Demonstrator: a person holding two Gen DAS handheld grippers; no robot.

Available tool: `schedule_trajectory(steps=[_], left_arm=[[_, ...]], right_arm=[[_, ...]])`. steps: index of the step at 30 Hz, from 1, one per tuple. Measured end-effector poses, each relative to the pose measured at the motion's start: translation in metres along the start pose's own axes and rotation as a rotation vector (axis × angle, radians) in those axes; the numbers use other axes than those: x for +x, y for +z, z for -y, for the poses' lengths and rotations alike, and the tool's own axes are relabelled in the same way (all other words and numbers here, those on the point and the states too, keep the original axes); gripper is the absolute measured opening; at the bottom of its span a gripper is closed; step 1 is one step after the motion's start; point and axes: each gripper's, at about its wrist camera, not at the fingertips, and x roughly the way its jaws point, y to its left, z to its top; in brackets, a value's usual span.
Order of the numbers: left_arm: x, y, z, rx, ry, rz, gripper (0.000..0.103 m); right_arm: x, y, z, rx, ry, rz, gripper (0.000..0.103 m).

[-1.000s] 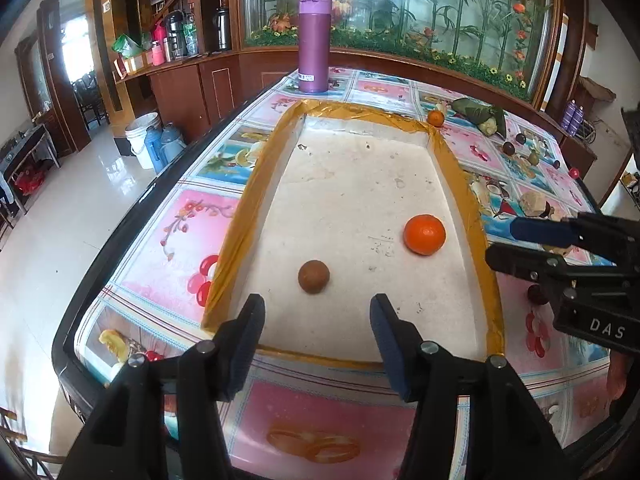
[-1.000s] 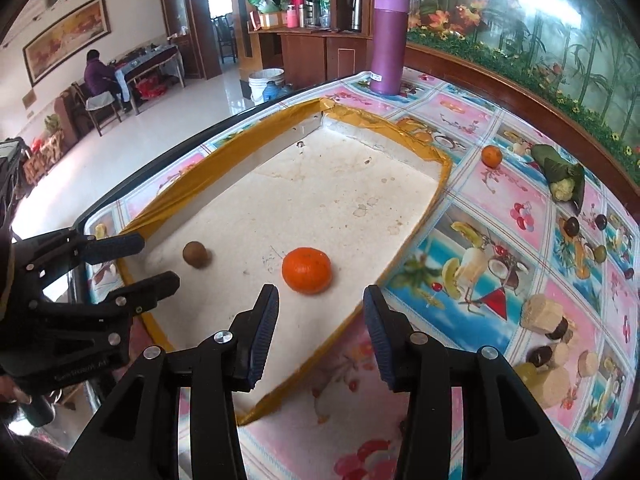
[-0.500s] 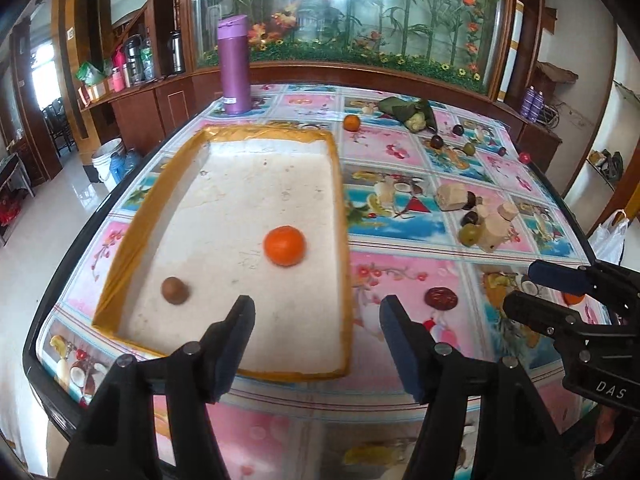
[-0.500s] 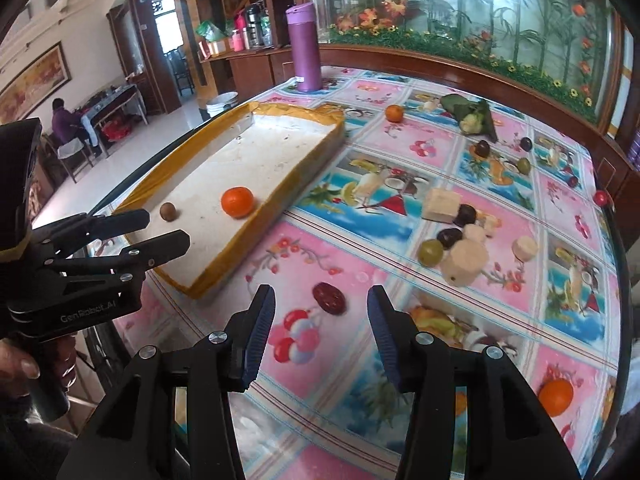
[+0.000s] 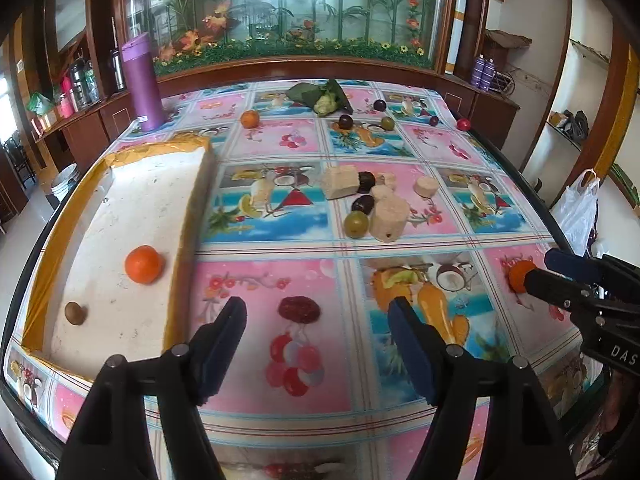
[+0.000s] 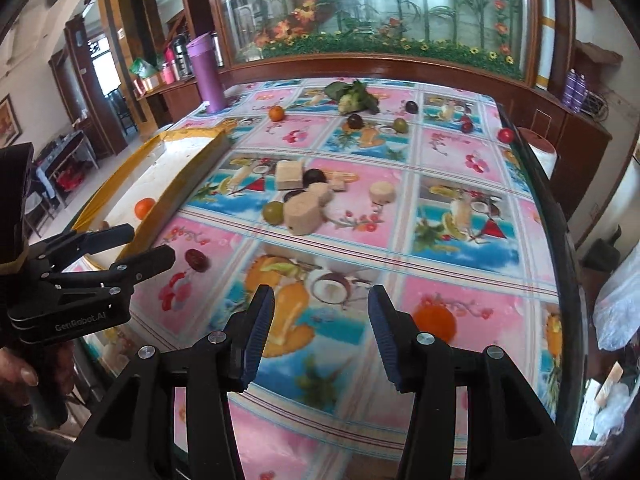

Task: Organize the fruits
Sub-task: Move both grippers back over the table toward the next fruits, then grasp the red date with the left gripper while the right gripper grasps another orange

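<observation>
A yellow-rimmed white tray [image 5: 68,216] lies at the table's left and holds an orange [image 5: 143,264] and a small brown fruit [image 5: 75,313]. A dark red date [image 5: 299,309] lies on the cloth just ahead of my open, empty left gripper [image 5: 316,344]. Another orange [image 6: 434,317] lies just right of my open, empty right gripper [image 6: 320,336]; it also shows in the left wrist view [image 5: 518,276], partly behind the right gripper's fingers. Further back lie a green fruit [image 5: 355,223], dark plums [image 5: 363,203] and a third orange [image 5: 250,119].
Beige foam blocks [image 5: 389,216] sit mid-table among the fruits. A purple flask [image 5: 143,82] stands at the far left corner. A leafy bundle [image 5: 325,98] and several small fruits lie at the back. A white plastic bag [image 5: 578,210] hangs off the right edge.
Both grippers have swung right, away from the tray and over the patterned cloth. The date now lies ahead of the left gripper, and the right gripper has come up beside the near orange.
</observation>
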Motion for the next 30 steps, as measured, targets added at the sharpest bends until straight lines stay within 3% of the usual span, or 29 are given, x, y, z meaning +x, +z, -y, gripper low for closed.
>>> schedule_trajectory(steps=[8, 13, 20, 25, 30], left_arm=[[0.007, -0.005, 0.022, 0.053, 0.023, -0.037, 0.078], [0.012, -0.008, 0.014, 0.010, 0.044, -0.064, 0.078], [0.022, -0.010, -0.005, -0.065, 0.059, -0.093, 0.078], [0.035, -0.005, -0.015, -0.125, 0.048, -0.111, 0.078], [0.049, 0.001, -0.020, -0.168, 0.028, -0.136, 0.075]], right_arm=[[0.003, -0.025, 0.059, 0.089, -0.038, -0.063, 0.049], [0.023, -0.025, 0.060, 0.073, 0.006, -0.099, 0.049], [0.047, -0.020, 0.059, 0.029, -0.005, -0.118, 0.049], [0.049, -0.019, 0.059, 0.007, 0.002, -0.100, 0.037], [0.048, -0.018, 0.062, 0.007, 0.017, -0.095, 0.036]])
